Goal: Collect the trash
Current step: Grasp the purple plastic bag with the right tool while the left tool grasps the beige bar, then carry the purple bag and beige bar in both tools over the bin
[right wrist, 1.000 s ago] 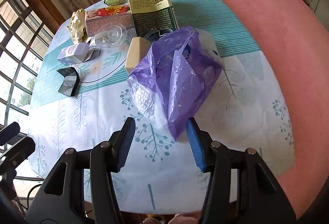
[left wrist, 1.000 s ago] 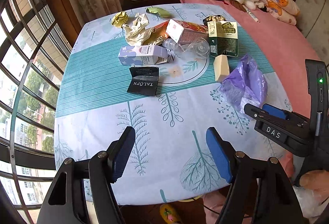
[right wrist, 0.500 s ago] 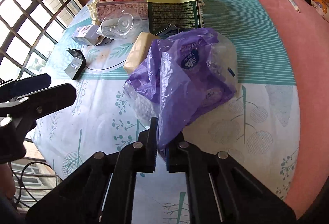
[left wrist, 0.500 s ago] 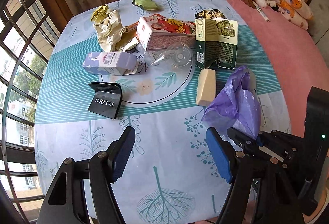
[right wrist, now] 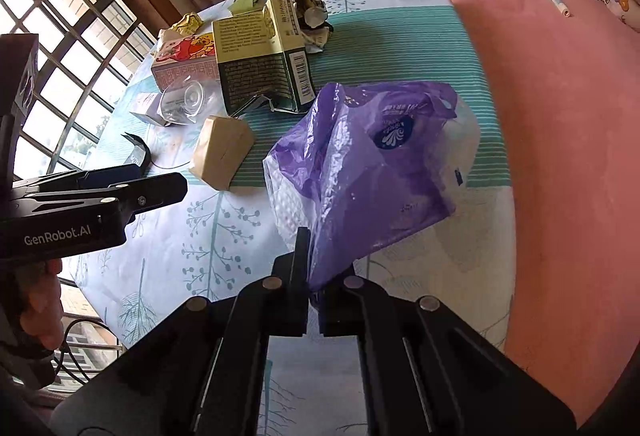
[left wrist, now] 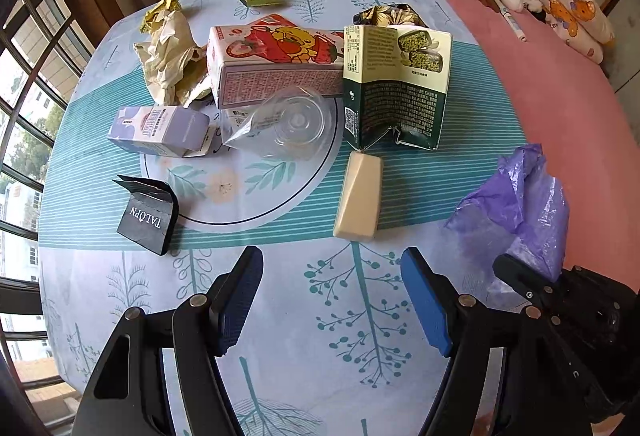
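- The purple bag [right wrist: 372, 164] is pinched at its near edge by the right gripper [right wrist: 314, 288], whose jaws are closed tight on the plastic; it is presumably held this way so that it can serve as the receptacle for the trash.
- The bag is held up over the near right part of the table [left wrist: 280, 316], with its bulk slumped forward, so the mouth is not yet opened.
- The left gripper [left wrist: 332, 296] is held with jaws wide and nothing between them, low over the near edge of the table; it appears to be kept free for opening the bag or for picking.
- The trash is gathered mid-table: a beige block [left wrist: 359, 196] nearest, a green carton [left wrist: 396, 88], a pink box [left wrist: 276, 64], a clear cup [left wrist: 292, 124], a lilac box [left wrist: 160, 130], a black packet [left wrist: 146, 216] and crumpled paper [left wrist: 168, 56] farther off.
- The block is judged the easiest first pick, being just beyond the left gripper.
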Demonstrator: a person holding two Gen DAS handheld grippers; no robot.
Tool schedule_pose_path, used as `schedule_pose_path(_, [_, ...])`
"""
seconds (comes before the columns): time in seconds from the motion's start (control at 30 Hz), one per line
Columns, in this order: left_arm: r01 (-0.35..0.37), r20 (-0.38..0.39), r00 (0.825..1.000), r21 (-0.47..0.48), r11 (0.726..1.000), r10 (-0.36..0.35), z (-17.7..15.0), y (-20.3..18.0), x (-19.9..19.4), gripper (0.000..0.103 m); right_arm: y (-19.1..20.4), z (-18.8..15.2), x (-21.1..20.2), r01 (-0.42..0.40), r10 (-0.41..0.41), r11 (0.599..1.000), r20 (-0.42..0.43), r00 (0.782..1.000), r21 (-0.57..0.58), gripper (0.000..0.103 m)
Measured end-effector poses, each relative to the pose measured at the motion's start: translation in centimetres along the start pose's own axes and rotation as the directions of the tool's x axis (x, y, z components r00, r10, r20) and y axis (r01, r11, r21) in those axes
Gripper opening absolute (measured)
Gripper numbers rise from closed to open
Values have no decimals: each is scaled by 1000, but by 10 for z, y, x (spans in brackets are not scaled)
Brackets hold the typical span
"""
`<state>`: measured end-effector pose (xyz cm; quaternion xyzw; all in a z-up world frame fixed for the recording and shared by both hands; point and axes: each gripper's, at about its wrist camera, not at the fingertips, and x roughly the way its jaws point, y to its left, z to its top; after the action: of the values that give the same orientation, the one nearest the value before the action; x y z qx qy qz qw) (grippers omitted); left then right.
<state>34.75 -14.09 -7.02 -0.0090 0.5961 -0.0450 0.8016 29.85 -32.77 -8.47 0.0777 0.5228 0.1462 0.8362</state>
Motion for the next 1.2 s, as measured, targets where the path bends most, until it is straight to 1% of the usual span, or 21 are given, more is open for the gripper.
schedule_pose_path(0.13, [-3, -7, 1000, -13, 1000, 3, 12, -5, 13, 71, 0, 1, 8, -13, 13, 1000, -5, 1000, -2, 1])
schedule_pose_path(0.33, [-26, -17, 1000, 10, 1000, 27, 29, -17, 35, 61, 3, 2, 16, -24, 24, 1000, -8, 1000, 3, 1])
schedule_pose_path(0.43, [-39, -26, 999, 19, 999, 39, 34, -22, 48, 54, 3, 2, 17, -24, 24, 1000, -9, 1000, -2, 0])
schedule_pose_path(0.53, [-42, -29, 999, 23, 999, 43, 37, -25, 58, 44, 3, 1, 17, -30, 30, 1000, -10, 999, -8, 0])
schedule_pose_path(0.6, [-42, -37, 998, 28, 999, 43, 38, -28, 64, 33, 4, 0, 18, -31, 31, 999, -11, 999, -13, 0])
schedule_pose_path(0.67, [-46, -39, 998, 32, 998, 48, 37, -29, 67, 26, 4, 0, 19, -32, 32, 999, -13, 999, -15, 0])
schedule_pose_path(0.83, [-57, -34, 998, 43, 997, 58, 32, -32, 69, 26, 6, -1, 21, -28, 28, 999, -14, 1000, -18, 0])
schedule_pose_path(0.93, [-60, -32, 998, 45, 997, 61, 24, -25, 65, 25, 7, -1, 21, -26, 26, 1000, -12, 1000, -12, 0])
schedule_pose_path(1.07, [-48, -21, 999, 39, 998, 49, 18, -19, 56, 25, 12, -1, 18, -25, 25, 1000, -8, 1000, -12, 0])
schedule_pose_path(1.2, [-29, 4, 1000, 38, 999, 29, 9, -9, 37, 25, 24, -4, 11, -27, 27, 999, 6, 1000, -19, 0])
